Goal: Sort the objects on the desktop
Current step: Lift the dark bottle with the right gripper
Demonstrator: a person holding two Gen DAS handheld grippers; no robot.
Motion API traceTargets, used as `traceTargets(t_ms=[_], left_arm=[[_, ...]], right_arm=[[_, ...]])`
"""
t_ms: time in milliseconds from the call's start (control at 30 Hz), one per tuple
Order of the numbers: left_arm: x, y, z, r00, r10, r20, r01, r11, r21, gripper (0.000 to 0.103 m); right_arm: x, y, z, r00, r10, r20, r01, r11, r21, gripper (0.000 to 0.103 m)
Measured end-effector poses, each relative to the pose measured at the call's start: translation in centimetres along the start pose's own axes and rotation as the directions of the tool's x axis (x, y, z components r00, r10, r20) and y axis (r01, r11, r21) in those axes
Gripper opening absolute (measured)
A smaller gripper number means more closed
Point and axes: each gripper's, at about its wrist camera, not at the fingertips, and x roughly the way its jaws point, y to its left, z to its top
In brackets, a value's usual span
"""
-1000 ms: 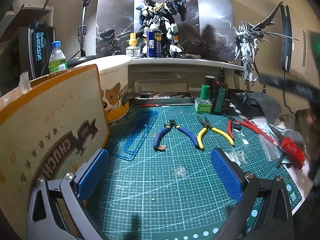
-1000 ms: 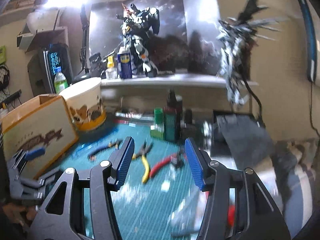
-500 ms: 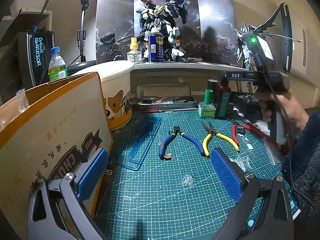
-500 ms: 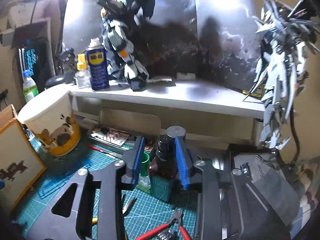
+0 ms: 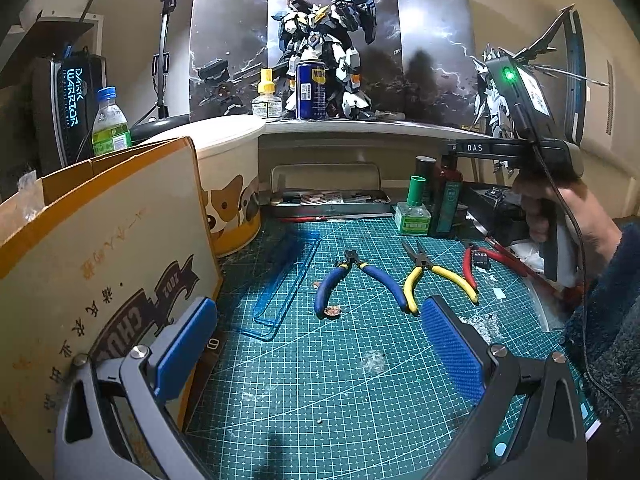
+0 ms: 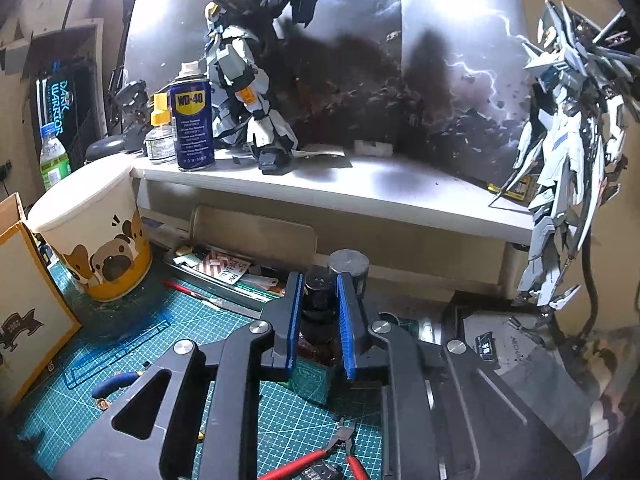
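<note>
Dark glass bottle, black cap, upright at the mat's far edge, twelve o'clock from the right gripper, whose pads are clamped on its neck. Likely rigid, smooth, breakable, modest weight; gripping lower on the shoulder would probably be steadier. Left gripper: jaws wide apart, empty, over the mat's six o'clock side.

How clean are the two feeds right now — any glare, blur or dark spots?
Left wrist: sharp and evenly lit, fisheye-bent at the edges, mat clear. Right wrist: lamp glare top left, backdrop washed out, dark bottle between the right gripper pads in shadow.
</note>
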Motion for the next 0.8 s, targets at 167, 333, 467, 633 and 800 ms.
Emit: traceTargets(t_ms=[167, 333, 467, 633, 800], left_arm=[[-0.2, 0.0, 0.1, 1.0, -0.003, 0.001, 0.003, 1.0, 0.001, 0.103], [-0.7, 0.1, 0.2, 1.0, -0.008, 0.008, 0.009, 1.0, -0.004, 0.103], [-1.5, 0.0, 0.3, 1.0, -0.016, 0.021, 0.016, 1.0, -0.002, 0.103], [-2.7, -0.2, 0.2, 0.999, -0.025, 0.036, 0.025, 1.0, 0.004, 0.103], [-4.2, -0.2, -0.3, 0.998, -0.031, 0.047, 0.031, 0.999, 0.006, 0.103]], right_arm=[[-0.6, 0.4, 0.3, 1.0, 0.001, 0.009, 0.0, 1.0, -0.009, 0.016], [-2.0, 0.7, 0.9, 1.0, 0.003, 0.025, -0.002, 1.0, -0.023, 0.016], [-3.7, 1.3, 1.3, 0.999, 0.018, 0.034, -0.017, 0.999, -0.035, 0.016], [-6.9, 2.7, 1.8, 0.998, 0.037, 0.054, -0.034, 0.997, -0.064, 0.016], [-10.8, 4.8, 2.1, 0.996, 0.07, 0.062, -0.065, 0.994, -0.088, 0.016]])
